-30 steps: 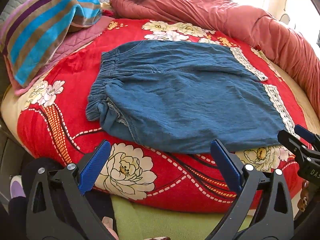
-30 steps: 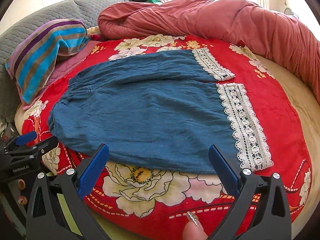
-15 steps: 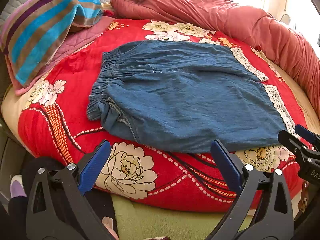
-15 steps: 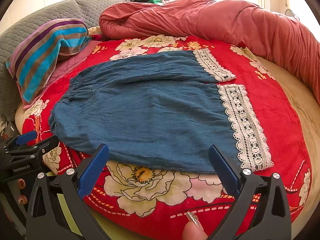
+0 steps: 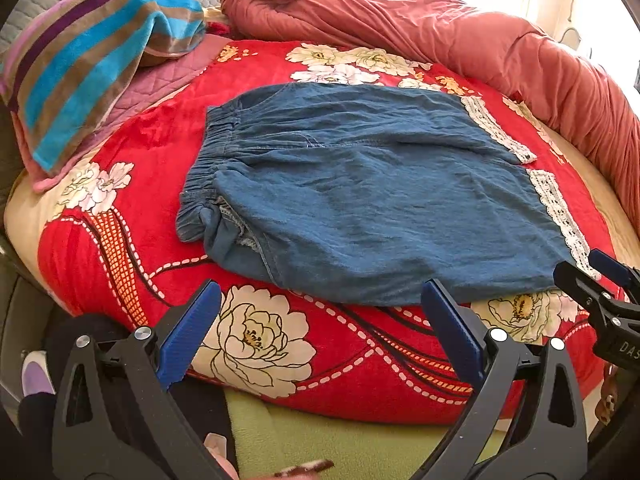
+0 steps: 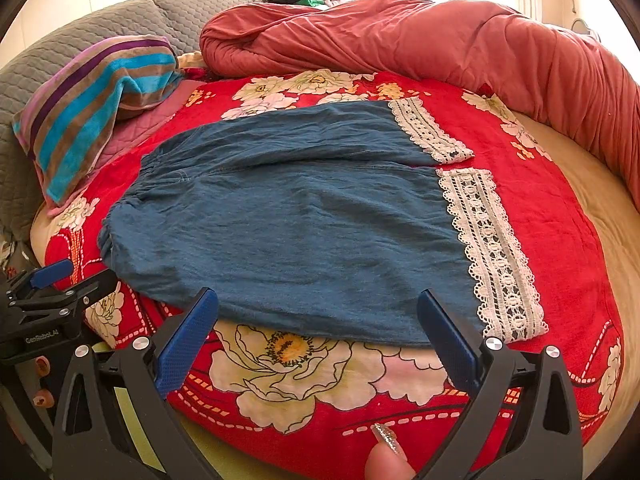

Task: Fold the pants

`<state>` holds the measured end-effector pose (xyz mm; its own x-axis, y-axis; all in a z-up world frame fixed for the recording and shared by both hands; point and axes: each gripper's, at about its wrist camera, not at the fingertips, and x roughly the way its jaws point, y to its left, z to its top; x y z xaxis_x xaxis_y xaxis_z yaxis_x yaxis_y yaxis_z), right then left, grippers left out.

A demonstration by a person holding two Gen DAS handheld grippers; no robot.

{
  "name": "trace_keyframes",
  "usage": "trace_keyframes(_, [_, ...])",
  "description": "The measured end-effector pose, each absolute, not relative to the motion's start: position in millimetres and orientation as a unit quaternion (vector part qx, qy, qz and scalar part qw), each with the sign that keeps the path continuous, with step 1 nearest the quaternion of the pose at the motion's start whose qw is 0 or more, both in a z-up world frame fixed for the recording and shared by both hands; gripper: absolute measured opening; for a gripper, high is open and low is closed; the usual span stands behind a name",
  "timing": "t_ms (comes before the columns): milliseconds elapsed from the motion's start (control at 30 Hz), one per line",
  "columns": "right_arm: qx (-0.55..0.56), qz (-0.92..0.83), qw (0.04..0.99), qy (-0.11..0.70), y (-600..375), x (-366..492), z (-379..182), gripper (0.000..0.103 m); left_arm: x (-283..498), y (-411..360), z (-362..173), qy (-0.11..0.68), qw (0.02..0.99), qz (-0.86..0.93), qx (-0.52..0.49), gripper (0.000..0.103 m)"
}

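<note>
Against the view 1.0 s ago: no visible change; both grippers hover at the near edge of the red floral blanket [image 5: 152, 152]. Blue pants [image 5: 360, 200] lie flat mid-blanket, lace hems [image 6: 488, 248] to its right side. Legible: "GenRobot.AI" on the left gripper [image 6: 52, 280]. Right gripper [image 6: 316, 320] jaws spread wide, empty; left likewise, touching nothing.
</note>
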<state>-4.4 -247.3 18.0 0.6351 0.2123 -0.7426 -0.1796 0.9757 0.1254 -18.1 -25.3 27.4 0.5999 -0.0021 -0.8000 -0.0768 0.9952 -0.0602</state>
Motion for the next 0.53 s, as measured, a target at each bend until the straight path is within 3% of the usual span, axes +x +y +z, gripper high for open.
trace_keyframes(533, [0.018, 0.110, 0.905, 0.411, -245.2, -3.7, 19.8, 0.099, -18.1, -25.2, 26.7, 0.446, 0.893, 0.039, -0.042, 0.094])
